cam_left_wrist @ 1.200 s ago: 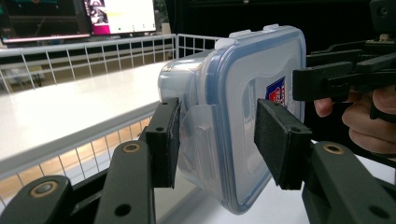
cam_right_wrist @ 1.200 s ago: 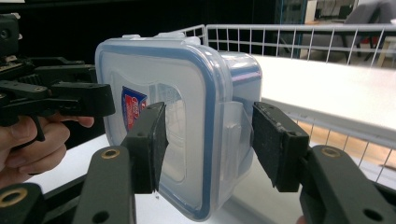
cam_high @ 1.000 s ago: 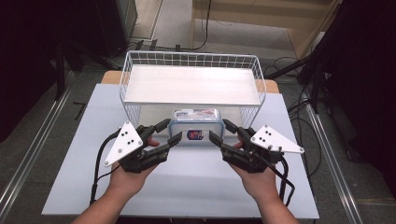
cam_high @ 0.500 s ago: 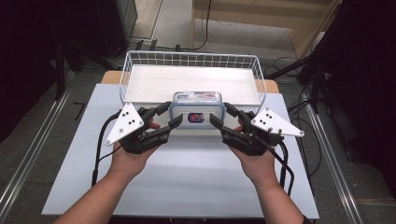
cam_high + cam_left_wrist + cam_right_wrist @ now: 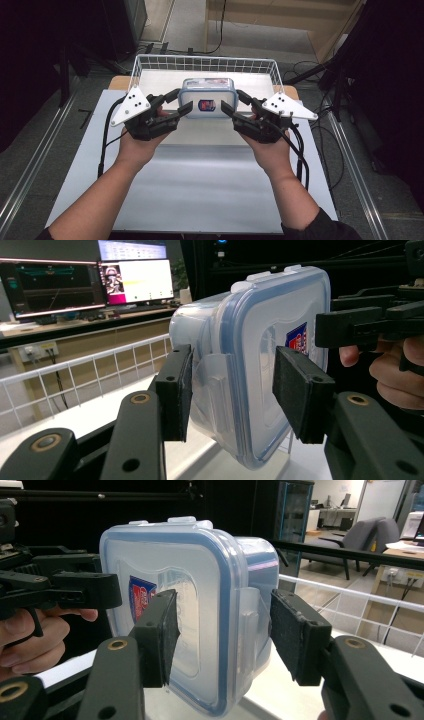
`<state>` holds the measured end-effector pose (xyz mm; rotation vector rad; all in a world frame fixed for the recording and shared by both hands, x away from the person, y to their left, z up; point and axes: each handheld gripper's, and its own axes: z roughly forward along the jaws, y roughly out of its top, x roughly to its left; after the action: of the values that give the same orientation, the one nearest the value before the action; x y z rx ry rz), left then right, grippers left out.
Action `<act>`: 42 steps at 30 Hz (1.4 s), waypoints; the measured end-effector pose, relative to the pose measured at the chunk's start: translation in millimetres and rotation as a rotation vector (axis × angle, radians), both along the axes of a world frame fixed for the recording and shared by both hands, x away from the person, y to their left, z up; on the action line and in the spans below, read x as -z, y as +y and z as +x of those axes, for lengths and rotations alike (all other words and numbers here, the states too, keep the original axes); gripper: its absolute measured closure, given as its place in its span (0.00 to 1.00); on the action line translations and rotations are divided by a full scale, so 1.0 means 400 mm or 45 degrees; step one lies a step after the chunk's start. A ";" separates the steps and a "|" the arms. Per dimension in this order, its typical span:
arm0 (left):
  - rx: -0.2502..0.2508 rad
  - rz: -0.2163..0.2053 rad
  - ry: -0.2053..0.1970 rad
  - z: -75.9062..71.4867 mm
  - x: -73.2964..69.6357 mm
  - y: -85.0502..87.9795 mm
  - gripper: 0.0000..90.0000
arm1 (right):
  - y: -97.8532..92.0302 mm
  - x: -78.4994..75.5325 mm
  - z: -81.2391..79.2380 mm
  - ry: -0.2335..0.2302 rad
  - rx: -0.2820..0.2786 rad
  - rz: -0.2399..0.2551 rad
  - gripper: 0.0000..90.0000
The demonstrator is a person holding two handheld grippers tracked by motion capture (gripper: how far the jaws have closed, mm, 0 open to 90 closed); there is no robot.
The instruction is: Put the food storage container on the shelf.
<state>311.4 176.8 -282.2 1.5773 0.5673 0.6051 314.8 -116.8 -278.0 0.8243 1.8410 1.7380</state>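
Your container (image 5: pixel 207 97) has risen from the table (image 5: pixel 200 190), now over the wire basket's (image 5: pixel 150 65) near rim | left gripper (image 5: pixel 178 102) and right gripper (image 5: pixel 235 102) each clench an end | basket floor beyond lies open.

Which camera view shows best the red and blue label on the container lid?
The right gripper view: the label lies near and large on the lid of the container, partly behind one finger. The left gripper view shows it edge-on and partly hidden. The high view shows it whole but tiny.
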 end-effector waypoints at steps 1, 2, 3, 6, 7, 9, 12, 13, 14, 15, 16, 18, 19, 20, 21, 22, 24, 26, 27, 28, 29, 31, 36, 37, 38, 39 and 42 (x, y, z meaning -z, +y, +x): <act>0.003 0.002 -0.002 0.007 -0.003 0.000 0.57 | 0.000 0.000 0.000 0.000 0.000 0.000 0.52; 0.004 0.000 -0.002 0.014 -0.006 -0.001 0.57 | -0.001 -0.004 0.012 -0.008 0.004 0.009 0.52; 0.009 -0.019 0.008 0.031 -0.010 -0.004 0.57 | -0.002 -0.006 0.019 -0.008 0.010 0.020 0.52; 0.017 -0.026 0.013 0.048 -0.013 -0.005 0.57 | -0.004 -0.011 0.033 -0.010 0.019 0.031 0.52; 0.019 -0.032 0.019 0.056 -0.014 -0.005 0.57 | -0.004 -0.013 0.039 -0.006 0.023 0.038 0.52; 0.020 -0.049 0.044 0.068 -0.014 -0.005 0.57 | -0.004 -0.018 0.056 0.011 0.030 0.047 0.52; 0.022 -0.097 0.137 0.092 -0.010 -0.006 0.57 | -0.005 -0.022 0.075 0.052 0.030 0.051 0.52; 0.021 -0.090 0.149 0.096 -0.011 -0.006 0.57 | -0.007 -0.023 0.081 0.070 0.030 0.054 0.52; 0.019 -0.093 0.170 0.100 -0.013 -0.007 0.58 | -0.008 -0.024 0.086 0.094 0.027 0.061 0.52; 0.019 -0.093 0.170 0.100 -0.013 -0.007 0.57 | -0.009 -0.024 0.092 0.115 0.025 0.068 0.52; 0.016 -0.096 0.188 0.103 -0.013 -0.006 0.58 | -0.011 -0.024 0.098 0.146 0.019 0.080 0.53; 0.012 -0.120 0.238 0.111 -0.012 -0.005 0.58 | -0.014 -0.023 0.106 0.177 0.009 0.097 0.53; 0.008 -0.131 0.250 0.113 -0.011 -0.005 0.58 | -0.018 -0.021 0.113 0.213 -0.002 0.117 0.54; 0.005 -0.137 0.257 0.115 -0.012 -0.005 0.58 | -0.020 -0.019 0.119 0.244 -0.013 0.134 0.54; -0.003 -0.151 0.292 0.120 -0.015 -0.007 0.58 | -0.023 -0.017 0.127 0.281 -0.020 0.142 0.54; -0.003 -0.151 0.292 0.120 -0.015 -0.007 0.58 | -0.023 -0.017 0.127 0.281 -0.020 0.142 0.54; 0.000 -0.160 0.324 0.125 -0.017 -0.008 0.58 | -0.025 -0.017 0.132 0.310 -0.023 0.149 0.54; 0.006 -0.176 0.378 0.133 -0.020 -0.007 0.58 | -0.029 -0.017 0.137 0.344 -0.027 0.160 0.54; 0.010 -0.201 0.418 0.142 -0.024 -0.005 0.58 | -0.032 -0.017 0.146 0.399 -0.035 0.177 0.54; 0.010 -0.201 0.418 0.142 -0.024 -0.005 0.58 | -0.032 -0.017 0.146 0.399 -0.035 0.177 0.54; 0.006 -0.205 0.431 0.145 -0.026 -0.002 0.58 | -0.033 -0.017 0.149 0.421 -0.041 0.177 0.55; 0.016 -0.236 0.487 0.157 -0.028 0.006 0.58 | -0.036 -0.020 0.155 0.473 -0.065 0.198 0.57; 0.008 -0.253 0.521 0.163 -0.029 0.007 0.58 | -0.038 -0.022 0.167 0.526 -0.079 0.196 0.58; 0.008 -0.263 0.543 0.168 -0.032 0.007 0.58 | -0.040 -0.023 0.173 0.557 -0.088 0.209 0.58; 0.008 -0.263 0.543 0.168 -0.032 0.007 0.58 | -0.040 -0.023 0.173 0.557 -0.088 0.209 0.58; 0.006 -0.276 0.575 0.175 -0.035 0.009 0.58 | -0.043 -0.024 0.179 0.583 -0.095 0.218 0.58; 0.010 -0.303 0.633 0.184 -0.030 0.011 0.58 | -0.045 -0.026 0.184 0.604 -0.099 0.218 0.59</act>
<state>384.9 181.2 -270.0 1.5010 0.9654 0.1227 388.4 -134.6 -267.5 1.3447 2.0555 1.8870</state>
